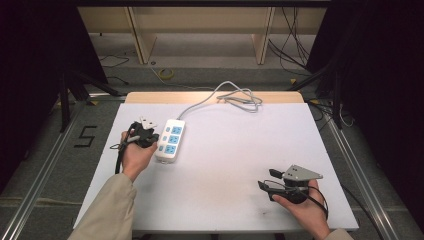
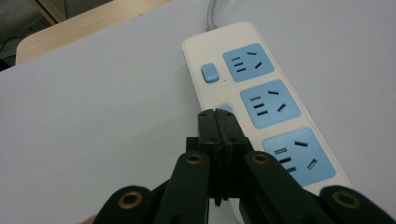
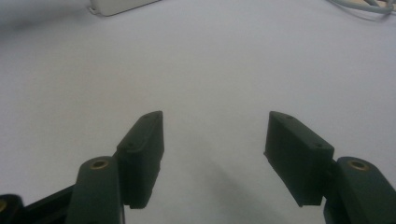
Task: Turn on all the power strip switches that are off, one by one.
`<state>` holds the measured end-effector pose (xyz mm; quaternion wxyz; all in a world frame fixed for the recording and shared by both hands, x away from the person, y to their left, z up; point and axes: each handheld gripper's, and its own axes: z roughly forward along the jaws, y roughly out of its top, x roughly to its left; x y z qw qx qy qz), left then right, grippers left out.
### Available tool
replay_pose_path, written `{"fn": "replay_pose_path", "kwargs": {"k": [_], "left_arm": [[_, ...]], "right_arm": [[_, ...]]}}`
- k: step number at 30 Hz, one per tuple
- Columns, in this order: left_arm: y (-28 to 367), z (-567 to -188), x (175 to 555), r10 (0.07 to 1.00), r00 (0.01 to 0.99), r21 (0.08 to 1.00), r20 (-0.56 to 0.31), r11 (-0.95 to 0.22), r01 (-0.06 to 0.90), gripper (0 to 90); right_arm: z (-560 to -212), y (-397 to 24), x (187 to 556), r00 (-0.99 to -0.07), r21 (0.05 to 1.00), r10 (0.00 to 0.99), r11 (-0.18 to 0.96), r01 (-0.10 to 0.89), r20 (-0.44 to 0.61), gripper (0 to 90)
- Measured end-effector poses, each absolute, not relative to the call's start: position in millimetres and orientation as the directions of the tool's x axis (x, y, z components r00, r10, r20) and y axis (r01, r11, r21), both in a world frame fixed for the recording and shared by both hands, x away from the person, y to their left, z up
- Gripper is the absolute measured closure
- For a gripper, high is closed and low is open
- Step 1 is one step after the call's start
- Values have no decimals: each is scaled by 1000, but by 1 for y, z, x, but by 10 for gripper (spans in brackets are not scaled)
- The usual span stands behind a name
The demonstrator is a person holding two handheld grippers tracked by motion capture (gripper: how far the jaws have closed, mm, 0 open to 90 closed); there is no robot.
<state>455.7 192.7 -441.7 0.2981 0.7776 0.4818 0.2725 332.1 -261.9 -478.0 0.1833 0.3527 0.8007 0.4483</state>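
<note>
The power strip is lying flat on the white table, toward the far left of the surface, with its long axis running away from the person. Its grey cord is leaving the far end and lying in loose loops near the far edge of the table. The strip is showing 3 blue sockets in a row, plus a blue rocker switch beside the socket nearest the cord.

The left gripper is sitting just beside the strip, at its left long edge, held in the person's left hand. In the left gripper view, the left gripper is showing its 2 jaws pressed flat together with nothing between them. The closed tips are standing over the switch-side edge of the strip, level with the middle socket, and they are covering most of a 2nd blue button there. Whether the tips are touching the strip cannot be told.

The right gripper is resting well apart from the strip, near the right front part of the table, held in the right hand. In the right gripper view, the right gripper is holding its jaws wide apart, with bare table surface between them and nothing gripped.
</note>
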Motion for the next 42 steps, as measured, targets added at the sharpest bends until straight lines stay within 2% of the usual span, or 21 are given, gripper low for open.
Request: {"fn": "replay_pose_path", "kwargs": {"k": [26,42], "left_arm": [[179,-441,494,892,411,710,188,-412,571,897],[170,-438,510,897,404,704,179,-404,585,897]], "right_arm": [[-478,-261,331,-688,853,725,346,390,20,393],[-478,-261,332,-685,849,729,349,396,20,392]]}}
